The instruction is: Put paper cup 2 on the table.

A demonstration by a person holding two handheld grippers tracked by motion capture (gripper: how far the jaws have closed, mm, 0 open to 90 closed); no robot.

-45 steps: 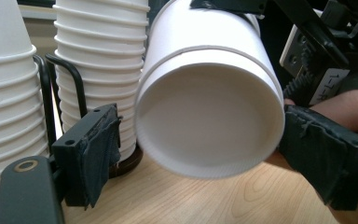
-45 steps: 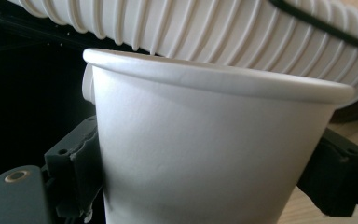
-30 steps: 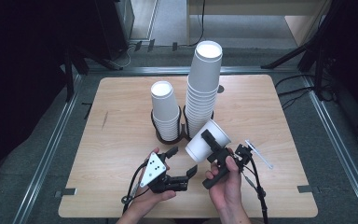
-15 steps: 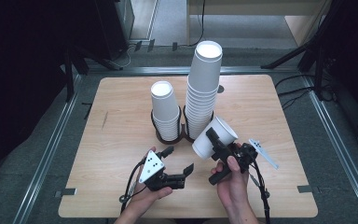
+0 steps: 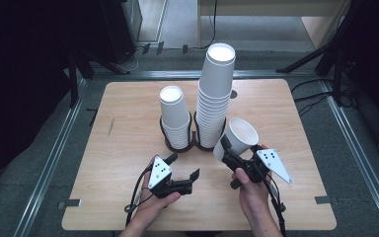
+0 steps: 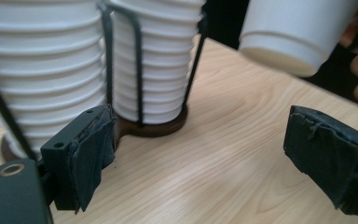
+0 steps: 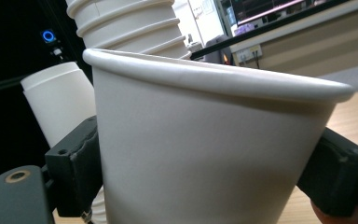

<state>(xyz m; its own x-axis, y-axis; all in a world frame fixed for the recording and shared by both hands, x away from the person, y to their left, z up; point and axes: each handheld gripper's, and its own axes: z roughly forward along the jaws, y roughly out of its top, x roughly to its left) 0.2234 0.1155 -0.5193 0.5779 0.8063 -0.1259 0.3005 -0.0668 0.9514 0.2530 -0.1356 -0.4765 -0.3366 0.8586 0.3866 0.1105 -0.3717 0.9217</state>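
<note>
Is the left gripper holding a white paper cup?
No, the left gripper is open with only bare wooden table between its jaws; the white paper cup is in the right gripper.

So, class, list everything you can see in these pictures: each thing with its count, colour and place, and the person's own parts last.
Table: one, light wood, under everything.
Cup holder: one, dark, two rings, table centre.
Short stack of cups: one, white, in the holder's left ring.
Tall stack of cups: one, white, in the holder's right ring.
Single cup: one, white, tilted, held off the table beside the tall stack.
Right gripper: one, black, shut on the single cup.
Left gripper: one, black, jaws open, nothing between them, near the holder.
Hands: two, left and right, at the near edge.
</note>
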